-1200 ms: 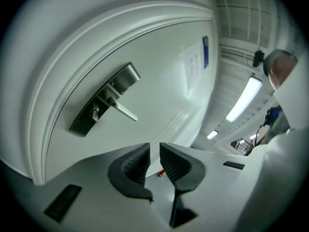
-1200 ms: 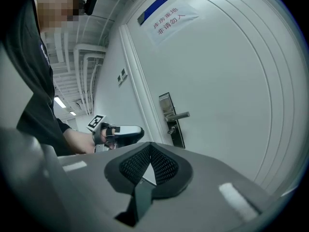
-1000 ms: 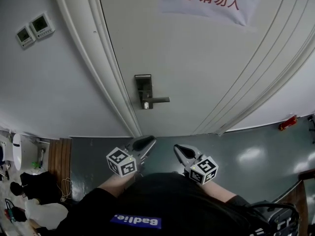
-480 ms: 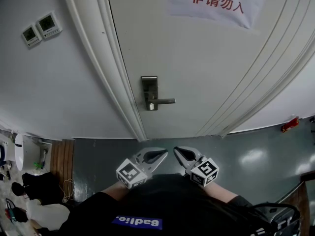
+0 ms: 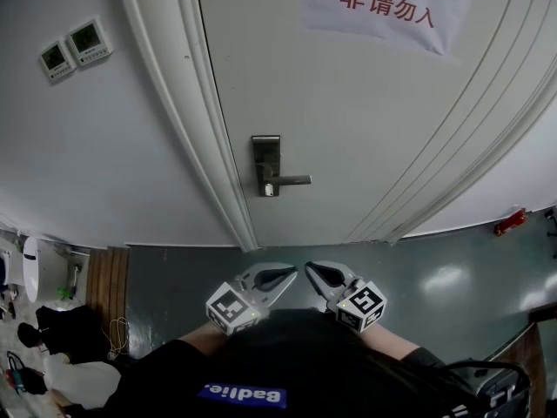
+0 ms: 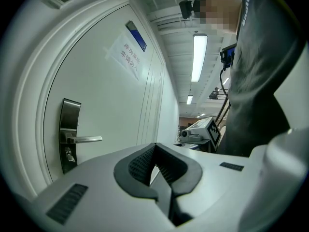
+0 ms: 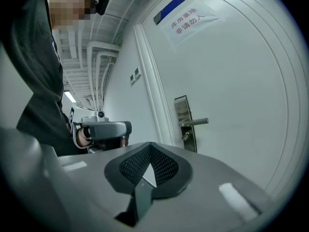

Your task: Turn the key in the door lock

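Observation:
A brushed-metal lock plate (image 5: 265,165) with a lever handle (image 5: 293,180) sits on the white door (image 5: 365,129). A small key (image 5: 270,190) hangs in the cylinder under the lever. It also shows in the left gripper view as the key (image 6: 70,155) and in the right gripper view as the key (image 7: 184,137). My left gripper (image 5: 290,275) and right gripper (image 5: 311,271) are held low near my body, well short of the door, tips almost facing each other. Both are shut with nothing between the pads.
A paper notice with red characters (image 5: 392,3) is taped high on the door. Two wall control panels (image 5: 70,46) sit left of the door frame (image 5: 187,111). Bags and clutter (image 5: 52,329) lie on the floor at the left, a red object (image 5: 509,220) at the right.
My left gripper has rolled and swung right, so its tip now lies close to the right gripper's. The lock sits slightly further right in the head view.

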### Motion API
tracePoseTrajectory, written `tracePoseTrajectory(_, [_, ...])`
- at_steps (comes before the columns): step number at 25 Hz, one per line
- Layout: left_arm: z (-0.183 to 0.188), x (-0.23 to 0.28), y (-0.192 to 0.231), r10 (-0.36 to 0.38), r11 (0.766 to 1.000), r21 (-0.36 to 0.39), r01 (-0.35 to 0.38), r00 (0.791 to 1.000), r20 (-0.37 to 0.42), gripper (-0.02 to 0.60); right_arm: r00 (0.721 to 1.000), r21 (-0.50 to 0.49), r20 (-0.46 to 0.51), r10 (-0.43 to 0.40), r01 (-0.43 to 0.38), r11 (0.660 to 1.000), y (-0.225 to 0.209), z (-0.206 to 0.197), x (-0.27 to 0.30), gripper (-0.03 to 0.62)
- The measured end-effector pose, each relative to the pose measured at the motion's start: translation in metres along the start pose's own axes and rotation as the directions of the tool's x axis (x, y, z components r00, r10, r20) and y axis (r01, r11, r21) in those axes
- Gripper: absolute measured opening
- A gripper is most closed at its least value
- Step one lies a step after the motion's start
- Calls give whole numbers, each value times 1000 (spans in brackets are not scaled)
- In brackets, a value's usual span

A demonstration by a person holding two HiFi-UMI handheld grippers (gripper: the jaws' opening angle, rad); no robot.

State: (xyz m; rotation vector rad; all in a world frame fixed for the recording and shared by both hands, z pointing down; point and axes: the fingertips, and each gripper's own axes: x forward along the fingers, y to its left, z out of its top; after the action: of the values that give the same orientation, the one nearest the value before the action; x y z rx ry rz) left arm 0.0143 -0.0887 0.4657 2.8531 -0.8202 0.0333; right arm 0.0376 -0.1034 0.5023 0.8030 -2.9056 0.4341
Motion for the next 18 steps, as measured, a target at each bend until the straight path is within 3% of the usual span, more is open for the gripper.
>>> tracePoseTrajectory(18, [1, -2, -5, -10, 1000, 0, 10, 1000, -6, 6, 1000, 1, -10, -5, 5, 1000, 1, -1, -2, 2])
